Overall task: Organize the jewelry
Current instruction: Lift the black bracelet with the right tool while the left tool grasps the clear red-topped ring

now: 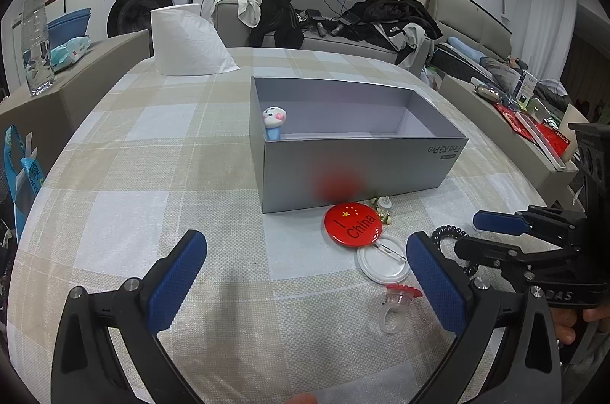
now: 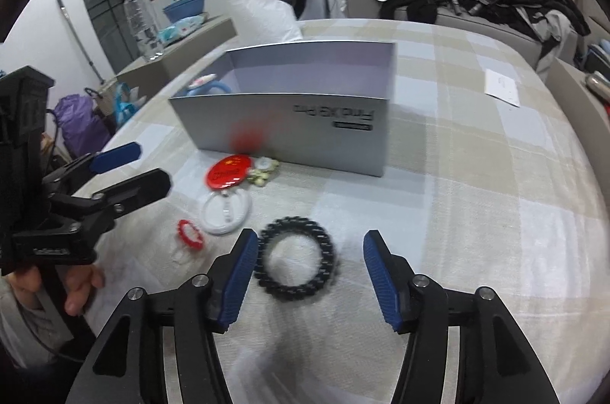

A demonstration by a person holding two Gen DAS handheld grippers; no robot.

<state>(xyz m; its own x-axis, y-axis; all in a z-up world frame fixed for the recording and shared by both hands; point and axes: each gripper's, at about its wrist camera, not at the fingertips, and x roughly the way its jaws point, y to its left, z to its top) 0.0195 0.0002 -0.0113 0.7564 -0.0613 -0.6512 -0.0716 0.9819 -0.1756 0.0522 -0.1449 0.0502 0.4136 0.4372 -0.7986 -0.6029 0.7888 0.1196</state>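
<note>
Blue pads of the right gripper (image 2: 310, 274) stand spread around a blurred black coil bracelet (image 2: 297, 259), not pressing it. Left gripper (image 1: 305, 286) gapes over bare checked cloth (image 1: 152, 175). Half-hidden trinkets (image 1: 383, 207) lie against the grey box (image 1: 358, 171); a sofa (image 1: 343, 42) stands beyond.
</note>
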